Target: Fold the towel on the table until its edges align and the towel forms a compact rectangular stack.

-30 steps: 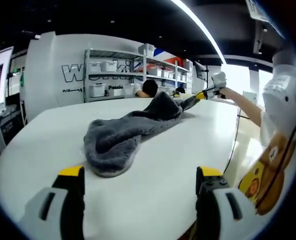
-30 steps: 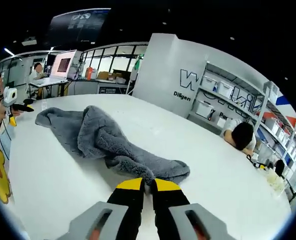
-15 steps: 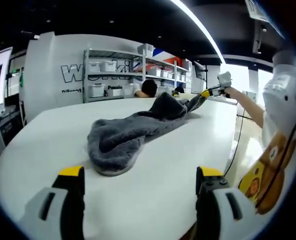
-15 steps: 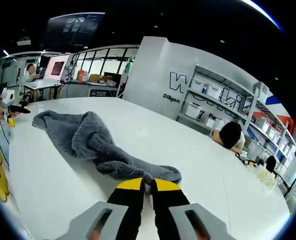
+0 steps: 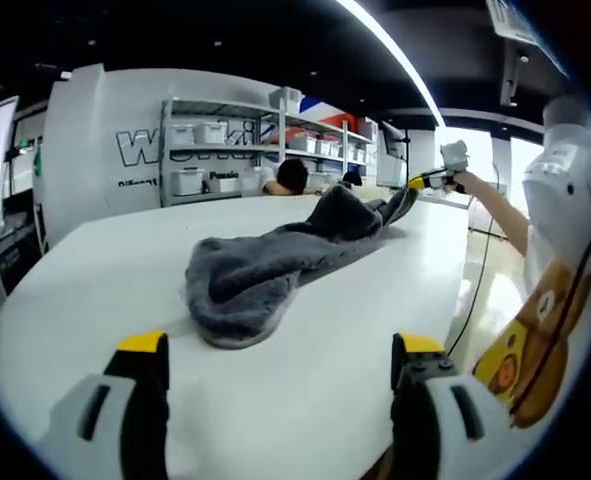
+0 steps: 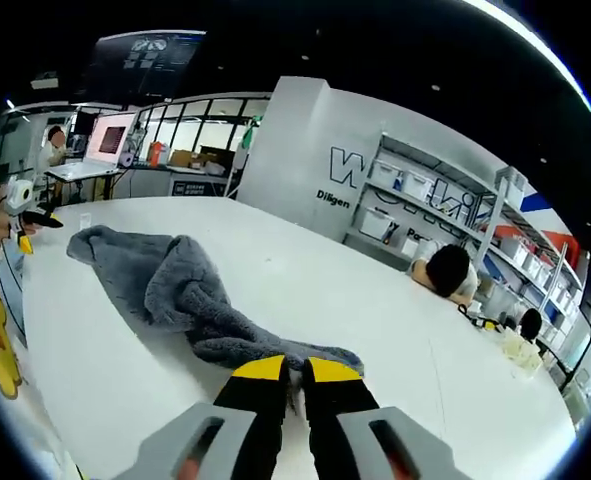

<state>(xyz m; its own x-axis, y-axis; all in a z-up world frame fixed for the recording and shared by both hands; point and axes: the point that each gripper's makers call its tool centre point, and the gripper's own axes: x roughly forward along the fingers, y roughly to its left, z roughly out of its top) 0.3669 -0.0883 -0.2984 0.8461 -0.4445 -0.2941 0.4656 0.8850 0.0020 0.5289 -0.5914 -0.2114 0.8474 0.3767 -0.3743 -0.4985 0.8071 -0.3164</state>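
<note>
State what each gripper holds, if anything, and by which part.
The right gripper is shut on one end of the fluffy grey towel. The left gripper is open and holds nothing.

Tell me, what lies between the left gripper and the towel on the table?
Nothing: in the left gripper view, bare white table separates the open left gripper from the grey towel.

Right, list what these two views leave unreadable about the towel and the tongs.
- Right gripper view: the corner of the towel pinched by the right tongs is hidden between the shut jaws.
- Left gripper view: the right tongs are too small and distant to read their jaws there.
- Left gripper view: the towel's underside and edges are buried in its own bunched folds.
- Right gripper view: the left tongs sit at the rim, cut off.
</note>
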